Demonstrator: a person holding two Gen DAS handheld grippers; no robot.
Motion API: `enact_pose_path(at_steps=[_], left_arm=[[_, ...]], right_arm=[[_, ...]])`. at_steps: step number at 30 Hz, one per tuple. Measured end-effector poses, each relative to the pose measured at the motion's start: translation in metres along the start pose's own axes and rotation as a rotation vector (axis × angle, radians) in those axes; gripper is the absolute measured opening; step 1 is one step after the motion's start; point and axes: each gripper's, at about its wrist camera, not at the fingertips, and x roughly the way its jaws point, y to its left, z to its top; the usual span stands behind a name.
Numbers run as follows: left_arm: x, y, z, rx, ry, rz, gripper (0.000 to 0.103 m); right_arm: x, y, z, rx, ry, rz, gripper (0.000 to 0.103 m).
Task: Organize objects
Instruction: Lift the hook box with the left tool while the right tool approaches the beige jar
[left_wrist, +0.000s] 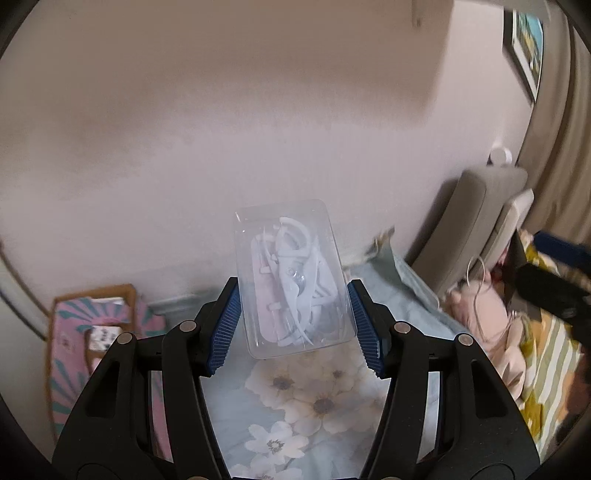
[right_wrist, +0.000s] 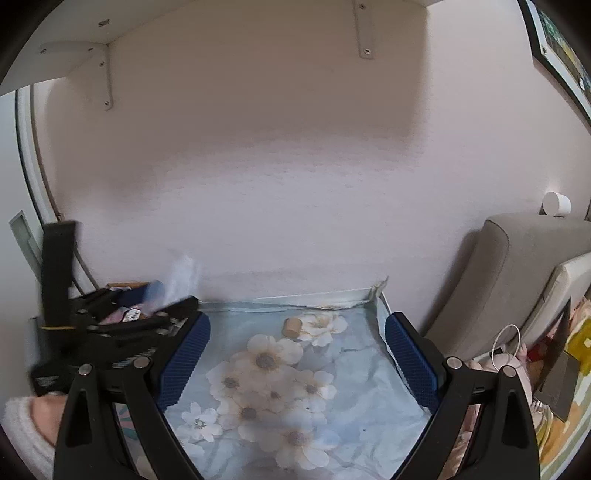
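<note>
Left gripper (left_wrist: 293, 325) clamped on clear box of floss picks (left_wrist: 291, 277), lifted mid-frame above floral cloth (left_wrist: 314, 406). Right gripper (right_wrist: 295, 362) spread wide, holding nothing; small cork (right_wrist: 291, 327) on cloth, centre frame.

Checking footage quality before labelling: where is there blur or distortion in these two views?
Left wrist view: motion blur smears the cardboard box and the room's right side, while the clear case of floss picks in the left gripper stays sharp. Right wrist view: mostly crisp; only the other gripper at left is smeared. Fisheye bends the edges of both.
</note>
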Motion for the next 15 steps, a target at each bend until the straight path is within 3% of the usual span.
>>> enact_pose_path(at_steps=[9,15], left_arm=[[-0.079,0.012,-0.009,-0.050,-0.116,0.063,0.055],[-0.088,0.018,-0.021,-0.092,-0.126,0.088,0.055]], right_arm=[[-0.002,0.010,0.001,-0.007,-0.022,0.047,0.095],[0.005,0.015,-0.004,-0.018,-0.007,0.071,0.095]])
